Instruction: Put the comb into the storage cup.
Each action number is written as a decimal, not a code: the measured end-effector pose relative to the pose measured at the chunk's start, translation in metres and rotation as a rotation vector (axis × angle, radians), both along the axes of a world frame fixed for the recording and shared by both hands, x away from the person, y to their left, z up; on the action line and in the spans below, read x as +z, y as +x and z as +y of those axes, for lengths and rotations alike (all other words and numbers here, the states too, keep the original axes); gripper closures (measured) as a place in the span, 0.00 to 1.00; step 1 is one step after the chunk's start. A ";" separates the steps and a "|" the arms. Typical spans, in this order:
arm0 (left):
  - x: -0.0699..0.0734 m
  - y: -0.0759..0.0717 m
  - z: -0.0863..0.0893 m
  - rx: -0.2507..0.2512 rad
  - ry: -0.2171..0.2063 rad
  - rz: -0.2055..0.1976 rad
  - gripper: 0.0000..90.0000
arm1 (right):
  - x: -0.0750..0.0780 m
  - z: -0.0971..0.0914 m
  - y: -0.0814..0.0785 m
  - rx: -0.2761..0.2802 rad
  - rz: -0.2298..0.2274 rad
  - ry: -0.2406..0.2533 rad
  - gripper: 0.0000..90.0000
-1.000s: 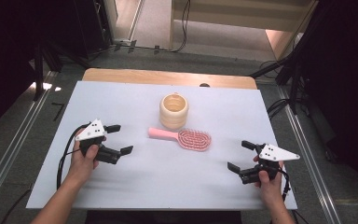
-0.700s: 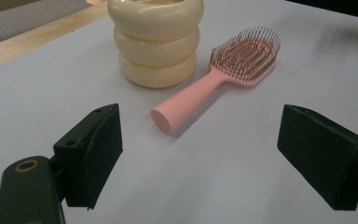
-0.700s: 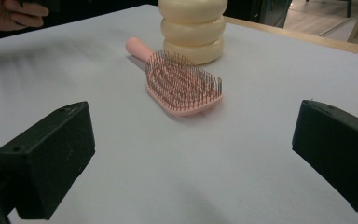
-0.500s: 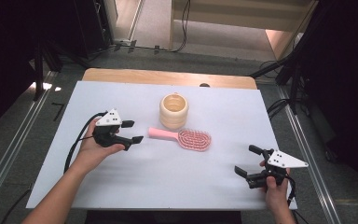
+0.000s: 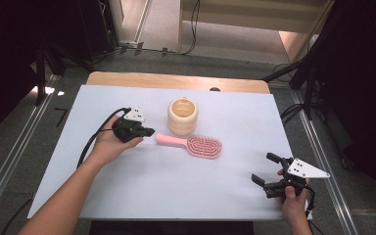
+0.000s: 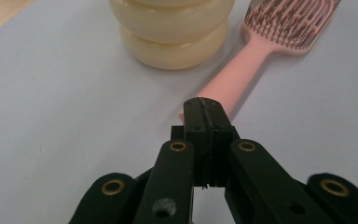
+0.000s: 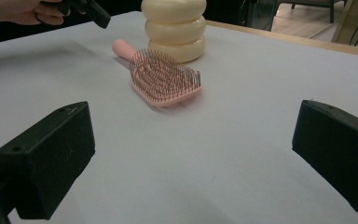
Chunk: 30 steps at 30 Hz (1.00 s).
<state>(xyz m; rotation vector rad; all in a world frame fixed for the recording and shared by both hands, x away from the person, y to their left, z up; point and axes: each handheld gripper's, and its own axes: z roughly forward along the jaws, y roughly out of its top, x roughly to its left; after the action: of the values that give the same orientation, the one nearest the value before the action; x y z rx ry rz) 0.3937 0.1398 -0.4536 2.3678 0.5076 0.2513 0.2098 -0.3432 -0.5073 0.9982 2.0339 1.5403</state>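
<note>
The left gripper had just closed its jaws on nothing, tips just short of the pink hairbrush's handle, beside the cream ribbed cup. The right gripper rested near the table's front edge, jaws wide. Its own view showed the brush's bristles; the cup's top was cut off.

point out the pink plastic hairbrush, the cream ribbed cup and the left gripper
pink plastic hairbrush (image 5: 203, 146), high view, on the bristled head
cream ribbed cup (image 5: 182, 117), high view, on its outer wall
left gripper (image 6: 204, 108), left gripper view, at the closed jaw tips
</note>
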 end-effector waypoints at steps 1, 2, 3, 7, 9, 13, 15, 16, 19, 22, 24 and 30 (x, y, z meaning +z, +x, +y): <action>-0.001 0.003 -0.002 -0.004 0.008 0.005 1.00 | 0.000 0.000 0.000 -0.001 0.005 0.000 0.00; -0.001 0.007 -0.004 -0.008 0.017 0.008 1.00 | 0.000 0.001 0.000 0.000 0.004 -0.002 0.00; -0.001 0.010 -0.005 -0.011 0.023 0.016 1.00 | -0.001 0.001 0.000 0.001 0.003 -0.002 0.00; -0.004 0.020 -0.010 -0.015 0.020 0.043 1.00 | -0.001 0.001 0.000 0.005 0.003 -0.002 0.00; -0.006 0.025 -0.014 -0.016 0.033 0.049 1.00 | -0.001 0.001 0.000 0.007 0.001 -0.001 0.00; -0.011 0.034 -0.021 -0.022 0.055 0.067 1.00 | -0.002 0.002 0.000 0.008 0.003 -0.004 0.00; -0.014 0.038 -0.023 -0.029 0.073 0.082 1.00 | -0.002 0.002 0.000 0.011 0.006 -0.002 0.00; -0.015 0.039 -0.025 -0.032 0.074 0.092 1.00 | -0.002 0.002 0.000 0.011 0.005 -0.003 0.00; -0.018 0.041 -0.028 -0.042 0.085 0.100 1.00 | -0.002 0.001 0.000 0.011 0.001 -0.003 0.00; -0.019 0.041 -0.029 -0.045 0.085 0.103 1.00 | -0.002 0.001 0.000 0.011 0.003 -0.002 0.00; -0.019 0.041 -0.029 -0.045 0.083 0.106 1.00 | -0.002 0.002 0.000 0.011 0.004 -0.002 0.00; -0.020 0.038 -0.032 -0.068 0.093 0.126 1.00 | -0.002 0.002 0.001 0.013 0.006 -0.002 0.00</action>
<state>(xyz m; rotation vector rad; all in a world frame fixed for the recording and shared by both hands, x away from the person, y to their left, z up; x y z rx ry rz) 0.4319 0.1082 -0.4740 2.4978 0.4828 0.0977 0.2103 -0.3413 -0.5094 0.9920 2.0499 1.5433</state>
